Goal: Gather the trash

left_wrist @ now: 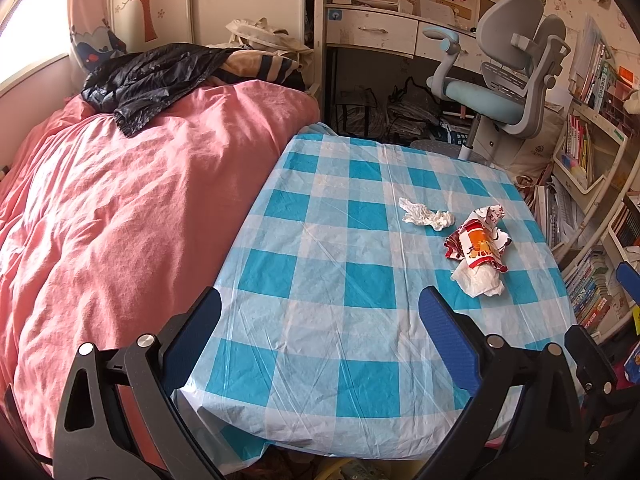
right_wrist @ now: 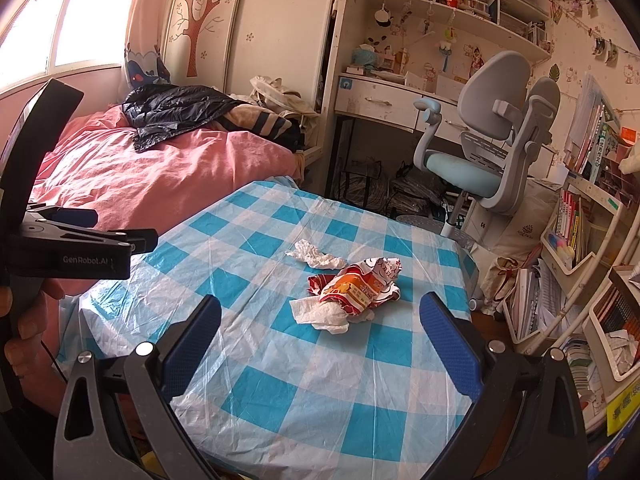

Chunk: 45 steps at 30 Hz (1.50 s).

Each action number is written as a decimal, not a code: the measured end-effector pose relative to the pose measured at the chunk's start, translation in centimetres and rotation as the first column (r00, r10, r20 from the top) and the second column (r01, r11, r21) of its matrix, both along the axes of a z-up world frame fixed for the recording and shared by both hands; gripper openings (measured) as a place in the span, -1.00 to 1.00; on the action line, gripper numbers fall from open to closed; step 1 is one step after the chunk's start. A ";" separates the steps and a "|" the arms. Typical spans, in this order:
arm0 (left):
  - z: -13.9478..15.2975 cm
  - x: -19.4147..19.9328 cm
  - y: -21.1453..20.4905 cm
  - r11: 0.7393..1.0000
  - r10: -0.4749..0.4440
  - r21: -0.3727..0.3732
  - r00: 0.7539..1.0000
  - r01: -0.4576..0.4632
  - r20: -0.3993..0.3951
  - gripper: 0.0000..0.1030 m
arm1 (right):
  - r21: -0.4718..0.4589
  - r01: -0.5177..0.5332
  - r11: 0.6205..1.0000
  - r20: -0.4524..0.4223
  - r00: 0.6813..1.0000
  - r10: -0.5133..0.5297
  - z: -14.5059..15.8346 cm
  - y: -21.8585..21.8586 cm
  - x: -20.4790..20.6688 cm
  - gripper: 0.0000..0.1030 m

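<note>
You are holding both the left hand-held gripper (left_wrist: 320, 312) and right hand-held gripper (right_wrist: 320, 316) spread wide above the table (right_wrist: 280, 392), where the crumpled wrapper (right_wrist: 360, 284) and tissues (right_wrist: 316, 257) are lying.

Blue-checked tablecloth (right_wrist: 280, 380) (creased plastic) under a crumpled tissue (right_wrist: 316, 257), snack wrapper (right_wrist: 360, 284), white napkin (right_wrist: 324, 316).

A black puffy jacket (left_wrist: 148, 80) is lying on a pink rumpled duvet (left_wrist: 120, 208), while a grey-and-blue desk chair (right_wrist: 484, 148) is standing beside crowded white bookshelves (right_wrist: 576, 240).
</note>
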<state>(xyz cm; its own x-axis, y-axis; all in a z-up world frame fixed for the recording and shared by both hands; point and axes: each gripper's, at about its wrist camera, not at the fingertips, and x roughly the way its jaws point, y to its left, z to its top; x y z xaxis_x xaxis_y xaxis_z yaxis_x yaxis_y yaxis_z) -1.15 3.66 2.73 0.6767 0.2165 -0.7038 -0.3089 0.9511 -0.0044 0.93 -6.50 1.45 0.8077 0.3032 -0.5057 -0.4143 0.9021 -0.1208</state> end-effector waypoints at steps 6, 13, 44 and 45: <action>0.0 0.0 -0.1 1.000 0.001 -0.001 1.000 -0.001 -0.001 0.85 | 0.000 -0.001 1.000 0.000 1.000 0.001 0.0 0.1 0.1 0.85; 0.0 0.0 0.1 1.000 0.001 -0.002 1.000 -0.001 -0.002 0.85 | -0.001 -0.002 1.000 0.000 1.000 0.002 0.0 0.1 0.1 0.85; 0.0 0.1 0.2 1.000 0.003 -0.005 1.000 -0.003 -0.005 0.85 | -0.015 -0.002 1.000 -0.014 1.000 0.001 -0.3 -0.3 0.3 0.85; 0.1 0.1 0.3 1.000 0.003 -0.006 1.000 -0.003 -0.005 0.85 | -0.015 -0.002 1.000 -0.014 1.000 0.001 -0.3 0.0 0.4 0.85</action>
